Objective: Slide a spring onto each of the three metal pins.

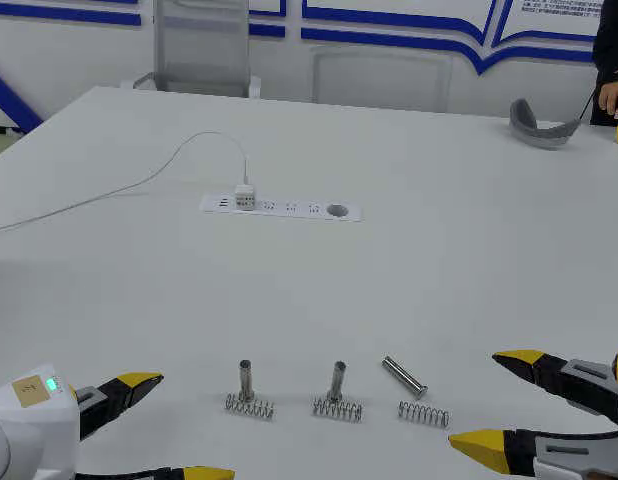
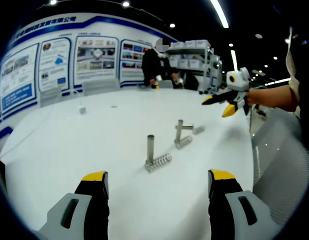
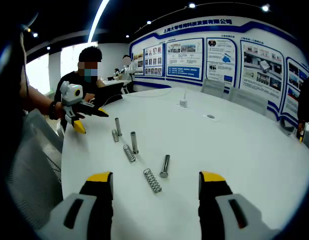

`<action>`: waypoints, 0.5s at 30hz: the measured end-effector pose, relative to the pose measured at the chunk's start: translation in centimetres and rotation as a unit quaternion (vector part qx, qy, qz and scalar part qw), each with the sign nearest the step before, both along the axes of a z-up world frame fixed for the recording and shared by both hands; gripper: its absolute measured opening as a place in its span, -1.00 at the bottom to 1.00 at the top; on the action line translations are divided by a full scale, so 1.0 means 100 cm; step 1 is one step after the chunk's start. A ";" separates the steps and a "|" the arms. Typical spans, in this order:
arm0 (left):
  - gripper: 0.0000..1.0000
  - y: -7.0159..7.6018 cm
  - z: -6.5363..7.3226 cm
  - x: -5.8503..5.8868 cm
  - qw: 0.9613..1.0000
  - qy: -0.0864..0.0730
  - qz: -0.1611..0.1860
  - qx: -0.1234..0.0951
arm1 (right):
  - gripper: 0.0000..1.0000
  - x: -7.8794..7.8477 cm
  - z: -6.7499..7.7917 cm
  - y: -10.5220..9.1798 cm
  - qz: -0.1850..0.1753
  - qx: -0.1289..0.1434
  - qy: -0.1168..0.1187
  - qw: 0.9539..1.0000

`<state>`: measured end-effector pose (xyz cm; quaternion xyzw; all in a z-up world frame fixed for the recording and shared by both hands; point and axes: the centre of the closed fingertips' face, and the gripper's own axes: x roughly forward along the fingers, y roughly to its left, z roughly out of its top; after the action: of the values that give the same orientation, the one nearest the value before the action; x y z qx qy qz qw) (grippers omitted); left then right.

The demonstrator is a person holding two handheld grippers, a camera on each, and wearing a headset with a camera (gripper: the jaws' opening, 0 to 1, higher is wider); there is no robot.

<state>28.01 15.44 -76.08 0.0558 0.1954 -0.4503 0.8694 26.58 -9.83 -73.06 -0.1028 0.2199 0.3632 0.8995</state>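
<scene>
Head view, near to far: left gripper [image 1: 189, 425] at 7 o'clock, right gripper [image 1: 481, 398] at 4, both wide open, nothing held. Btwn them on table [image 1: 439, 280]: left spring [image 1: 249, 406], middle spring [image 1: 337, 408], right spring [image 1: 424, 414], all loose, each just in front of own pin. Behind: left pin [image 1: 245, 380] & middle pin [image 1: 337, 380] upright, right pin [image 1: 403, 376] lying flat. Toward 12, power strip [image 1: 281, 208] w/ cable [image 1: 139, 182].

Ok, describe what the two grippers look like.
The left gripper has a white body with a tan sticker and a small green light, and black jaws tipped yellow. The right gripper has grey and black jaws, also tipped yellow.
</scene>
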 end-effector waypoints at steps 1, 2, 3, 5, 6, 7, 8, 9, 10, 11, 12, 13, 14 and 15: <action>0.66 0.000 0.000 0.000 1.000 0.000 0.000 0.000 | 0.42 0.000 0.000 0.000 -0.001 0.000 0.000 1.000; 0.66 -0.001 0.000 -0.001 1.000 0.000 -0.001 0.000 | 0.42 0.000 0.000 0.000 -0.001 0.000 0.000 1.000; 0.66 -0.001 0.000 -0.001 1.000 0.001 -0.001 0.001 | 0.42 0.001 0.000 0.000 -0.002 0.000 0.001 1.000; 0.66 -0.001 0.000 -0.001 1.000 0.001 -0.002 0.000 | 0.42 0.001 0.000 0.000 -0.003 0.000 0.002 1.000; 0.66 -0.001 0.000 -0.001 1.000 0.000 -0.002 0.000 | 0.41 0.001 -0.001 0.000 -0.003 -0.001 0.002 1.000; 0.66 -0.001 0.000 -0.001 1.000 0.000 -0.002 0.000 | 0.41 0.002 -0.001 0.000 -0.003 -0.001 0.003 1.000; 0.66 -0.002 0.001 -0.001 1.000 0.000 -0.002 -0.001 | 0.41 0.002 -0.001 0.000 -0.003 -0.001 0.003 1.000; 0.66 -0.002 0.001 -0.001 1.000 0.000 -0.002 -0.001 | 0.40 0.002 -0.001 0.000 -0.003 -0.002 0.003 1.000; 0.65 -0.002 0.001 -0.001 1.000 0.000 -0.002 0.000 | 0.40 0.003 -0.001 -0.001 -0.004 -0.003 0.004 1.000; 0.65 -0.002 0.001 -0.001 1.000 0.000 -0.002 -0.001 | 0.40 0.004 -0.001 -0.001 -0.004 -0.004 0.004 1.000; 0.65 -0.002 0.001 0.000 1.000 0.000 -0.002 -0.001 | 0.39 0.004 0.000 -0.001 -0.004 -0.004 0.004 1.000; 0.65 -0.002 0.001 0.000 1.000 0.000 -0.002 -0.001 | 0.39 0.005 0.001 -0.001 -0.005 -0.005 0.004 1.000; 0.65 -0.002 0.001 0.000 1.000 0.000 -0.002 -0.001 | 0.38 0.006 0.001 -0.002 -0.006 -0.005 0.003 1.000; 0.65 -0.002 0.001 0.000 1.000 0.001 -0.002 -0.002 | 0.37 0.007 0.001 -0.002 -0.006 -0.005 0.004 1.000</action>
<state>27.99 15.21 -75.98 0.0544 0.1951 -0.4520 0.8687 27.25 -10.01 -72.92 -0.1042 0.2254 0.3570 0.9005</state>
